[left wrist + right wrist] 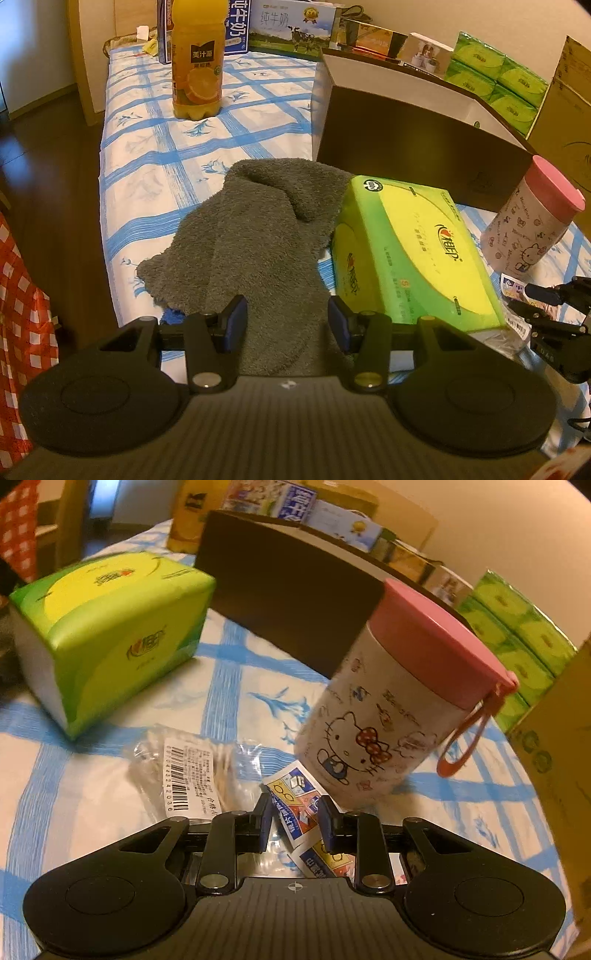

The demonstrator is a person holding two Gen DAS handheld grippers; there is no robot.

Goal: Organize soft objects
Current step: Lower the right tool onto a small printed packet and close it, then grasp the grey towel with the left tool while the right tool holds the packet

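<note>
A grey towel (258, 229) lies crumpled on the blue-checked tablecloth (155, 147), its far end against a green tissue pack (413, 251). The towel's near end runs between the blue pads of my left gripper (287, 321), which is shut on it. In the right wrist view a small printed wipe packet (291, 794) sits between the pads of my right gripper (295, 812), which press on its edges. The tissue pack (110, 635) stands to the left of it. My right gripper (521, 297) also shows at the right edge of the left wrist view.
A pink-lidded cartoon canister (388, 709) stands just beyond the packet, a clear barcoded bag (192, 771) to its left. A dark open box (406, 147) sits behind, with an orange juice bottle (197, 62), milk cartons (291, 26), stacked green tissue packs (495, 77) and a cardboard box (561, 738).
</note>
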